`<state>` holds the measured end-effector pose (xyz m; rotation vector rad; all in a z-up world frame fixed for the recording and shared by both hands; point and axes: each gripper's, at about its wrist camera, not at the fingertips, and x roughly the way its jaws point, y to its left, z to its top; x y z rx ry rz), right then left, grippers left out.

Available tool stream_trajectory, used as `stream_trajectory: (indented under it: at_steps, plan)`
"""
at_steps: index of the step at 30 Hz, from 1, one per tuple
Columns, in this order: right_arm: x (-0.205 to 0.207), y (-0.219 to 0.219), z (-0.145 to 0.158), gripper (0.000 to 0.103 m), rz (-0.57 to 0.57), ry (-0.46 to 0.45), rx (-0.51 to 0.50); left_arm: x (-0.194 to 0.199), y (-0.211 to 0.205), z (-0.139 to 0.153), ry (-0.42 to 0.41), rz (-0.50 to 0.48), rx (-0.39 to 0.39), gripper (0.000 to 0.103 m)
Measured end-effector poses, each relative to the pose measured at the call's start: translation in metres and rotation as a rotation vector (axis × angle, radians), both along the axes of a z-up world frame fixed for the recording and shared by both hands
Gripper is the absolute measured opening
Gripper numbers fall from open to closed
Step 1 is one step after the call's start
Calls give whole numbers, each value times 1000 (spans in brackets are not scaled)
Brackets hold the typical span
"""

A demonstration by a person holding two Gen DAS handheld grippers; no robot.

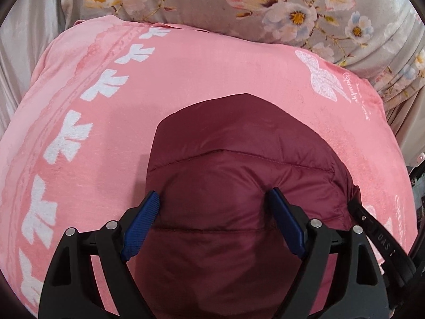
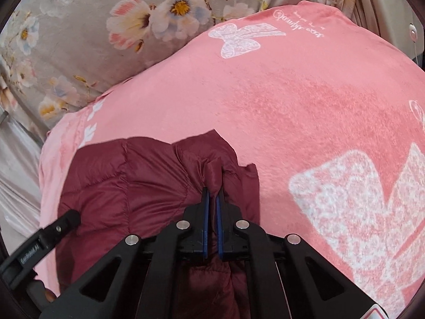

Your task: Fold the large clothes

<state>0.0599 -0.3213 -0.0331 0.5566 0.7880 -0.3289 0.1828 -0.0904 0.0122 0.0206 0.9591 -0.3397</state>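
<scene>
A dark red quilted puffer jacket (image 1: 239, 159) lies on a pink blanket (image 1: 186, 79). My left gripper (image 1: 215, 196) is open, its blue fingers spread wide just above the jacket, one on each side of a padded section. In the right wrist view the jacket (image 2: 127, 183) lies at lower left on the pink blanket (image 2: 292, 106). My right gripper (image 2: 213, 192) is shut on a pinched fold of the jacket's edge. The left gripper's black body (image 2: 39, 236) shows at the left, resting by the jacket.
The pink blanket has white bow prints (image 1: 66, 138) and a large white bow (image 2: 358, 199). A grey floral bedsheet (image 1: 292, 8) lies beyond it, also in the right wrist view (image 2: 93, 40). Pale satin fabric (image 1: 24, 53) is at the far left.
</scene>
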Motion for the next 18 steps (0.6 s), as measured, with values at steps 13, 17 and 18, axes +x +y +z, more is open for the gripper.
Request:
stream_trajectory:
  at_steps: [13,17,18]
  plan:
    - [8,9,-30,3,20,8,-128,12,-31,-35,-70,14,92,92]
    - [10,16,-33,3,20,13,-179,13,-32,-43,-90,20,96,94]
    - [10,17,-34,3,19,12,-188,13,-32,-44,-96,21,100,95]
